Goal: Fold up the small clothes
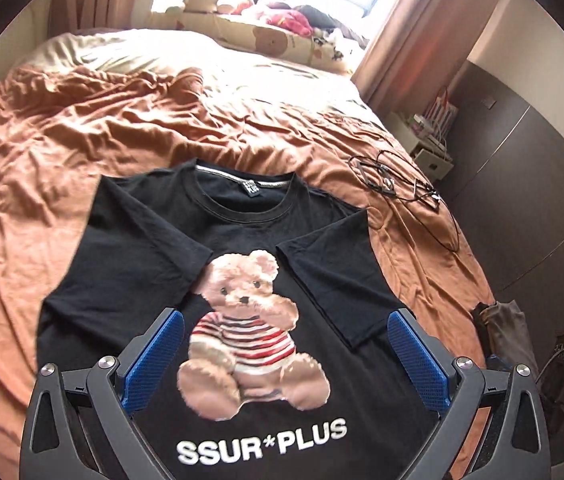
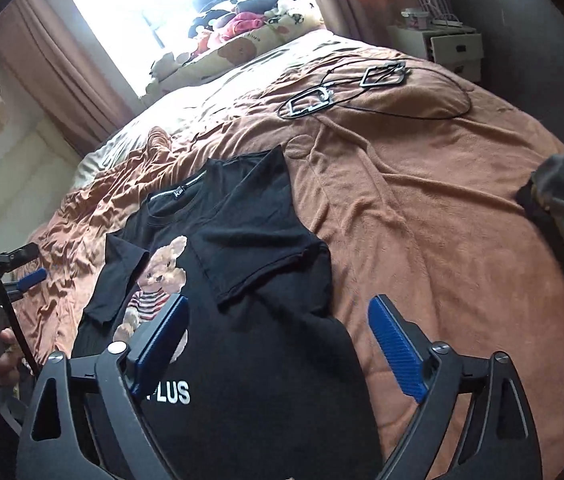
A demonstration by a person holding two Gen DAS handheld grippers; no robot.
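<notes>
A black T-shirt [image 1: 242,232] lies face up on a bed covered by a rumpled orange-brown blanket [image 1: 62,152]. Its front shows a teddy bear print [image 1: 248,328] in a striped top, with white lettering below it. Both short sleeves are folded inward over the T-shirt's chest, their edges meeting the teddy bear print on either side.

The left gripper [image 1: 283,332] hangs above the T-shirt's lower half, its blue-padded fingers [image 1: 154,360] spread wide and released, with nothing between them. The right gripper [image 2: 278,320] hangs above the T-shirt's right edge, fingers likewise spread wide and empty.

Beyond the T-shirt's right shoulder, black cables [image 1: 409,188] lie tangled on the blanket. Far past the T-shirt's collar, stuffed toys [image 1: 266,4] sit under a bright window.
</notes>
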